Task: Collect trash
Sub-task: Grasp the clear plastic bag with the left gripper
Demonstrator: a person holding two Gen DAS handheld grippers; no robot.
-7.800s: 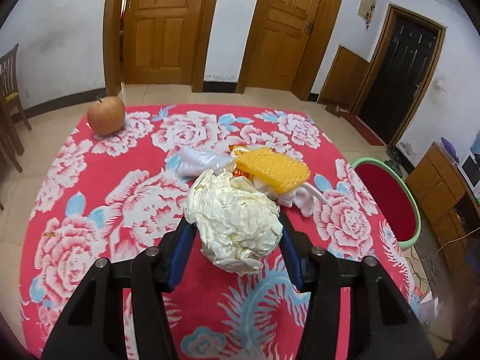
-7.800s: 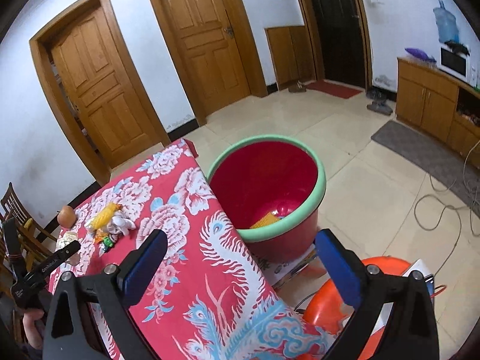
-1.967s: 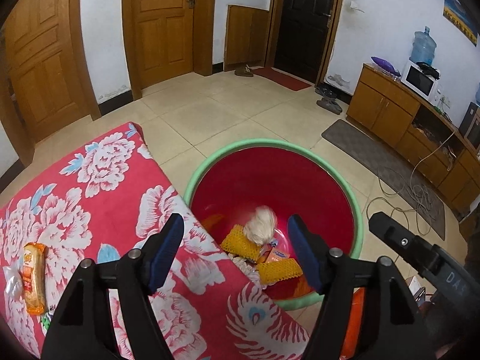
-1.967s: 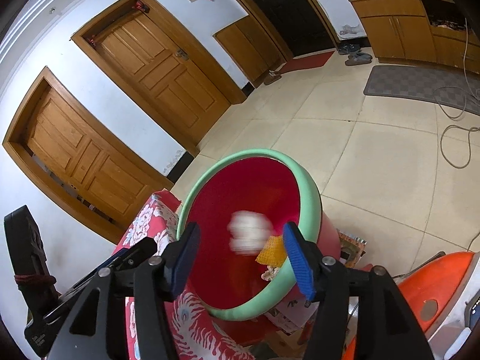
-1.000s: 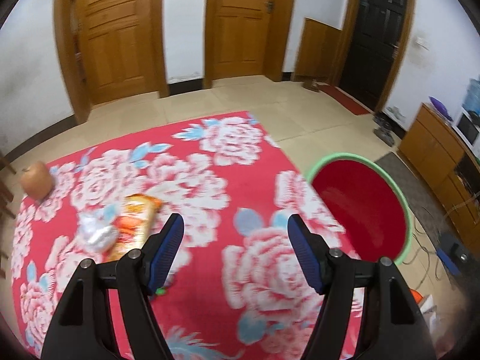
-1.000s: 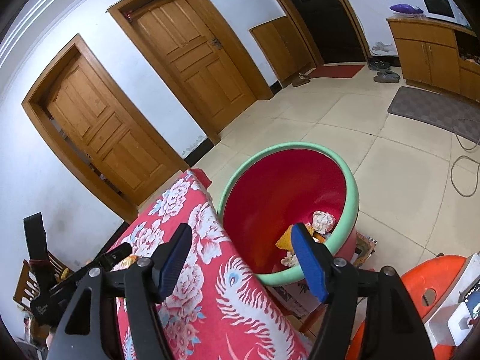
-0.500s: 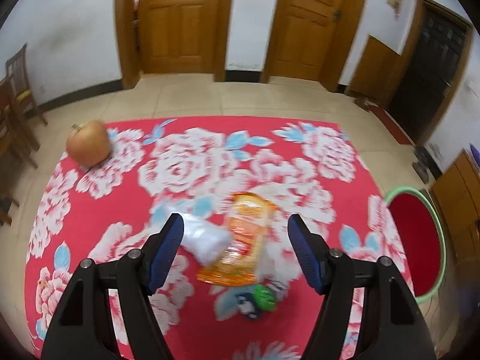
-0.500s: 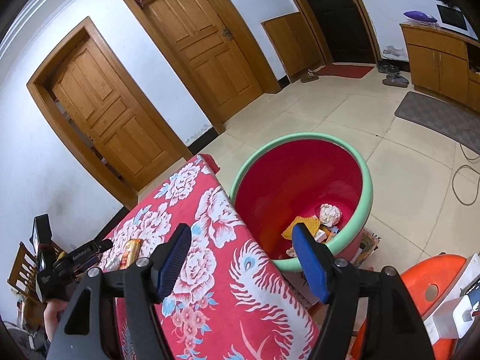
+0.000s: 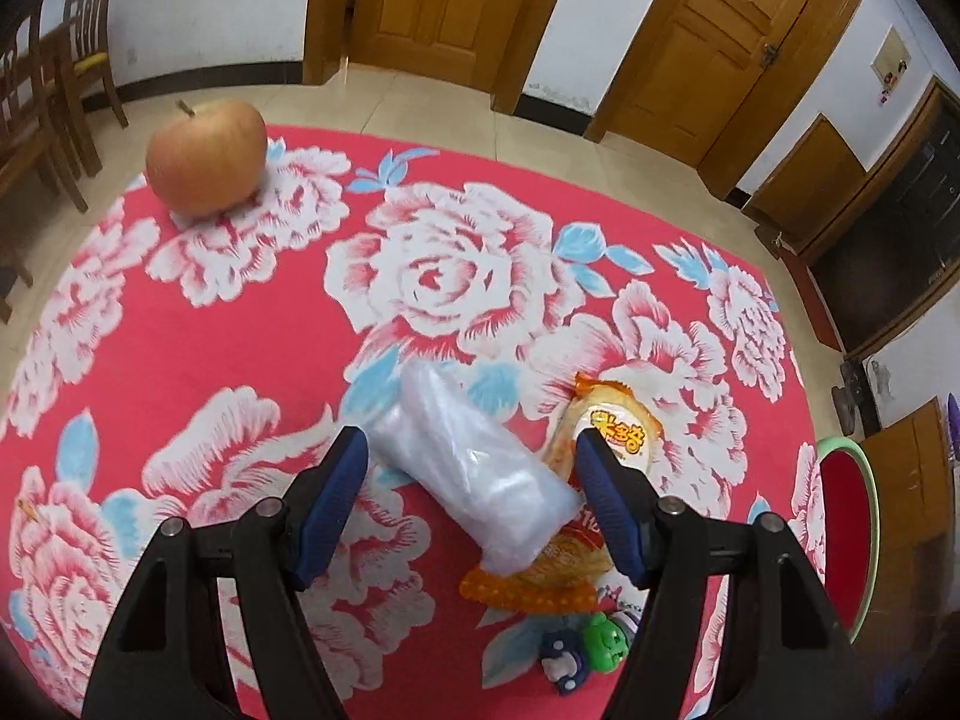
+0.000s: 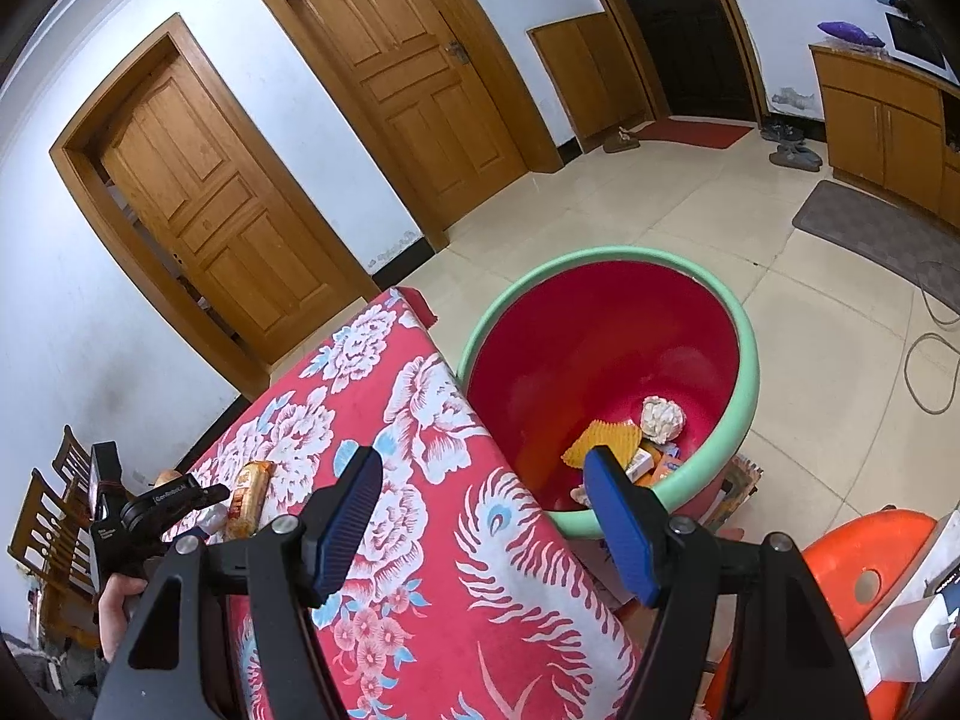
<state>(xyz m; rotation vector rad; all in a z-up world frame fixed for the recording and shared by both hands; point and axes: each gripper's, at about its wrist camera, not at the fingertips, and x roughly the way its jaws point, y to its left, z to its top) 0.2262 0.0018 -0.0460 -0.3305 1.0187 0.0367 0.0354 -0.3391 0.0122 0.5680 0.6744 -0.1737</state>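
the left gripper (image 9: 471, 468) hangs over the red flowered cloth (image 9: 240, 324) with its blue pads wide apart and nothing clamped. a crumpled clear bag (image 9: 474, 474) lies on the cloth between the pads, touching neither as far as can be seen. the bag's lower end rests on an orange snack pack (image 9: 570, 540), which sits just right of the bag and runs partly behind the right pad. just below the pack are two small toys (image 9: 585, 654), one green and one blue. an apple (image 9: 207, 156) stands well away from the bag, at the far left corner of the cloth.

the right gripper (image 10: 483, 510) is also spread wide and empty, held above the cloth's edge beside the bin (image 10: 744, 396). the bin, red inside with a green rim, stands on the floor touching or nearly touching the cloth's side. in its bottom lie a crumpled paper ball (image 10: 663, 418), a yellow mesh piece (image 10: 603, 441) and some small packets (image 10: 651, 462). from the right wrist view the snack pack (image 10: 247, 495) shows far from the bin, just beside the left gripper (image 10: 204, 495) in a hand (image 10: 117, 606).
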